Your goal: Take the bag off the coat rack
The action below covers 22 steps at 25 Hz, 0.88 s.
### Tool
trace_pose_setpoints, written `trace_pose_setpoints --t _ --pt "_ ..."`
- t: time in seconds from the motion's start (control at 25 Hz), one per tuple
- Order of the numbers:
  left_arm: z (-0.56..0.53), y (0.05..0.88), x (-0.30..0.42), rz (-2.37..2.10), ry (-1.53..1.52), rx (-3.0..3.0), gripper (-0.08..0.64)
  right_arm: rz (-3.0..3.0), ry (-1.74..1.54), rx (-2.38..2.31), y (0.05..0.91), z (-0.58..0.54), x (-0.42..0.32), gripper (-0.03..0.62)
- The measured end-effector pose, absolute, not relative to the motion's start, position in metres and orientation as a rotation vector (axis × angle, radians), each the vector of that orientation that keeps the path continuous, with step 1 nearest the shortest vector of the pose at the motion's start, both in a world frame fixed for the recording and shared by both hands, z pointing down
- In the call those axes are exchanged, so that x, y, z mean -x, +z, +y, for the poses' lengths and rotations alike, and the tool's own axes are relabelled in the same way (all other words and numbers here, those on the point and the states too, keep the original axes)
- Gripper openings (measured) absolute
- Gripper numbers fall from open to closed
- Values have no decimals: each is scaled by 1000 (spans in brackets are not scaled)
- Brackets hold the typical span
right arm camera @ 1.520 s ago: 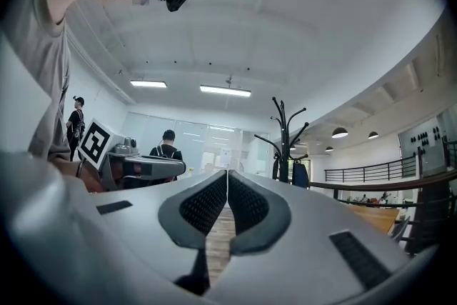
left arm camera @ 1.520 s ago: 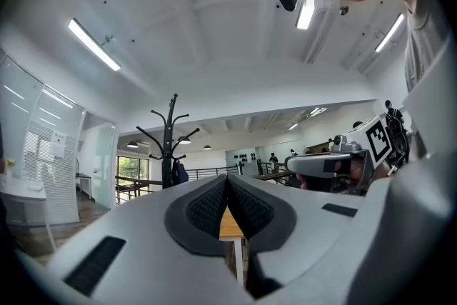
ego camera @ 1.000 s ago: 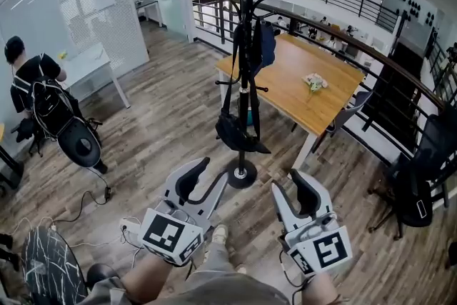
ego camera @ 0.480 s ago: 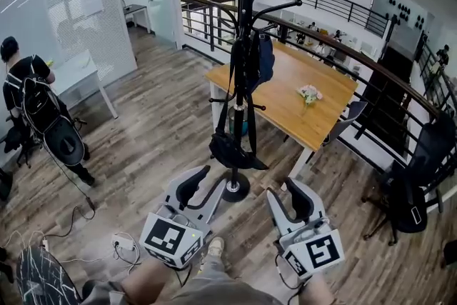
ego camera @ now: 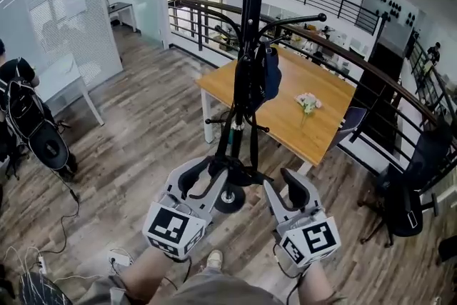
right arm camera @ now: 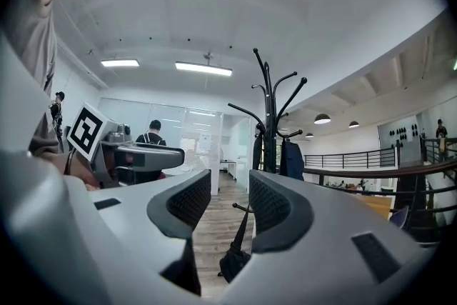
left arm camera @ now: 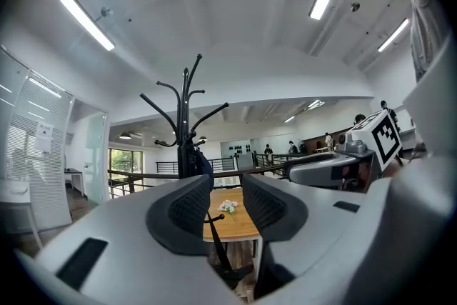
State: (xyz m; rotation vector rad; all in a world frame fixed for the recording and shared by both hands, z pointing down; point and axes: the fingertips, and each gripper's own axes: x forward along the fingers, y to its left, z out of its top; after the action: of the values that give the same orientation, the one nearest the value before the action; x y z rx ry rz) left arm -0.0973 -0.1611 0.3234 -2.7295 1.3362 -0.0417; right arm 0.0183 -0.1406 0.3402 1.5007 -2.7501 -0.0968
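Both hand-held grippers stand wide, nothing between their jaws. The left hand-held gripper [ego camera: 206, 175], whose jaws have just closed in a touch, and the right hand-held gripper [ego camera: 288, 186] are held level, side by side. Just beyond, between them, a black soft bag [ego camera: 246, 172] hangs by long straps from the black metal coat rack [ego camera: 248, 32], low on its pole, above the round base [ego camera: 230, 200] on the wooden plank floor [ego camera: 157, 132].

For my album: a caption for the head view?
Left gripper and right gripper, both open, face a black coat rack with a dark bag hanging low; wooden table behind.
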Motion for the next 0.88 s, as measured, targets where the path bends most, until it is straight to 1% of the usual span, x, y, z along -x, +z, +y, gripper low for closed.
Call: trace_pose_setpoints --t 0.44,0.88 --pt "-293 313 104 1219 -52 2748 158 -2667 -161 -1593 326 -276 12 164" --pt "-374 330 84 1186 -33 2820 158 -2549 -118 -1672 349 -356 8 164"
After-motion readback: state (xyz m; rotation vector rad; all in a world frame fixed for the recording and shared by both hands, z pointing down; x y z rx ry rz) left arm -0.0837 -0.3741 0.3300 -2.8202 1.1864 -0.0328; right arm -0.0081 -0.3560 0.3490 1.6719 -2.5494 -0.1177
